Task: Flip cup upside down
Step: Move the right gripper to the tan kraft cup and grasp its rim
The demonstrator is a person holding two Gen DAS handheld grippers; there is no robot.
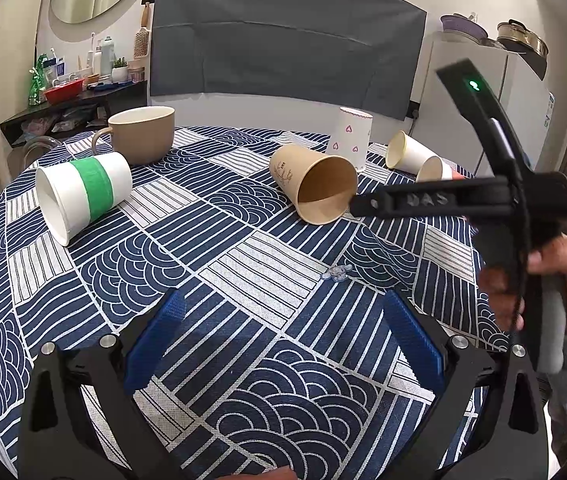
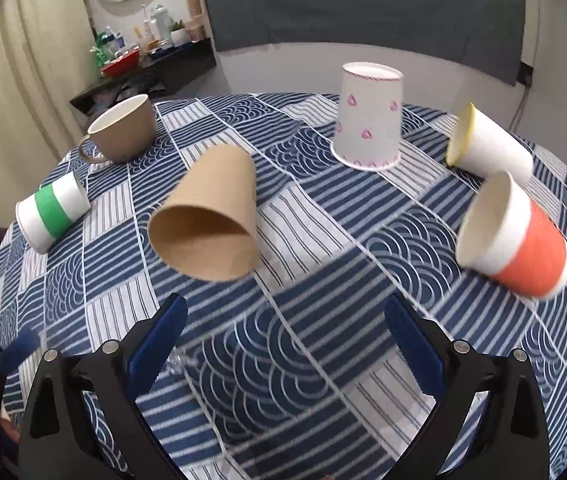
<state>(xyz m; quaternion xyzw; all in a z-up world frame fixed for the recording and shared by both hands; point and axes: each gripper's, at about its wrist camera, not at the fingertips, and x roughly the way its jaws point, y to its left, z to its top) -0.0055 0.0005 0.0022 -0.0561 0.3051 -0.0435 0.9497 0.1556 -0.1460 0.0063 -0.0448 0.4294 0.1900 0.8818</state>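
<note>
A brown paper cup [image 1: 315, 184] [image 2: 211, 216] lies on its side mid-table, mouth toward me. A green-banded cup [image 1: 81, 194] [image 2: 51, 210] lies on its side at the left. An orange-banded cup [image 2: 515, 240] and a plain white cup [image 2: 487, 148] [image 1: 409, 152] lie on their sides at the right. A white cup with pink hearts [image 1: 350, 138] [image 2: 369, 118] stands upside down at the back. My left gripper [image 1: 283, 332] is open and empty over the cloth. My right gripper [image 2: 285, 336] is open and empty; in the left wrist view its body [image 1: 463, 200] reaches beside the brown cup.
A tan ceramic mug [image 1: 143, 134] [image 2: 123, 128] stands upright at the back left. The round table has a blue-and-white patterned cloth [image 1: 243, 264]. A small clear plastic piece [image 1: 337, 274] lies on the cloth. A cluttered shelf [image 1: 79, 92] stands behind the table.
</note>
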